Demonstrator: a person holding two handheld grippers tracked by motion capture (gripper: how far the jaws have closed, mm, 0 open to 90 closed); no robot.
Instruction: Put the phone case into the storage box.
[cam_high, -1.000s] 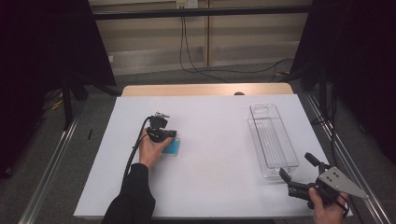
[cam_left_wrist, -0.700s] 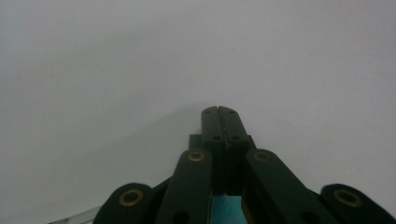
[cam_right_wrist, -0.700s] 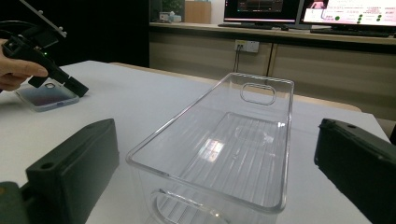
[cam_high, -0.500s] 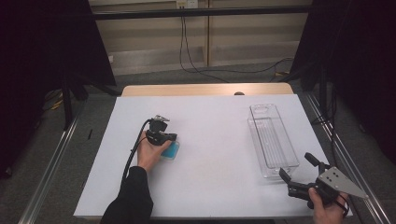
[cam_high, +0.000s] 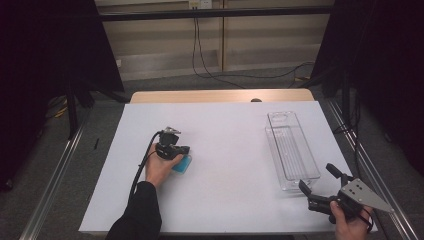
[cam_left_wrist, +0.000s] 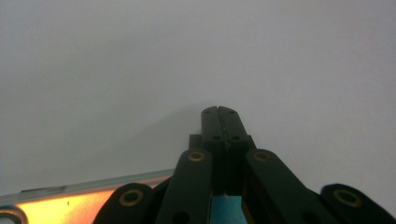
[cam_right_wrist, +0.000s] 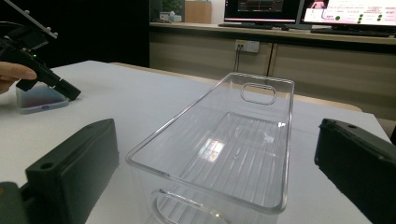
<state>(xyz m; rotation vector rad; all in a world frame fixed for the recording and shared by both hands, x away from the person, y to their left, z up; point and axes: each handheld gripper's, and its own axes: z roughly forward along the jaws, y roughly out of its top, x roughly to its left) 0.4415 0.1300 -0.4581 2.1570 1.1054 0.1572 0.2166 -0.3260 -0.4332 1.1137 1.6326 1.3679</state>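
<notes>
Two grippers are at work over one white table (cam_high: 225, 200), and the clear bin (cam_high: 292, 150) on its right half serves as the reference for all positions below.

Left gripper (cam_high: 186, 150): well to the left of the bin, near the middle of the table's left half, held in the person's left hand (cam_high: 159, 167). It points toward the bin and down at the table. In the left gripper view its two black jaws stand pressed together along their whole length, tips touching, with bare white table beyond them. A blue case (cam_high: 182, 164) lies flat on the table directly under this gripper and against the hand; in the same view a strip of blue shows beneath the jaw roots, not between the pads. In the right gripper view the jaw tips rest at the case's upper edge. Whether they press on it cannot be told. No grip on the case is evident.

Bin: empty, upright, long axis running away from the person, handle cut-out at the far end.

Right gripper (cam_high: 319, 180): just off the bin's near end, at the table's front right corner, held in the right hand (cam_high: 350, 225). Its jaws stand wide apart, nothing between the pads. They point at the bin's near wall, which sits between them in the right gripper view without contact.
</notes>
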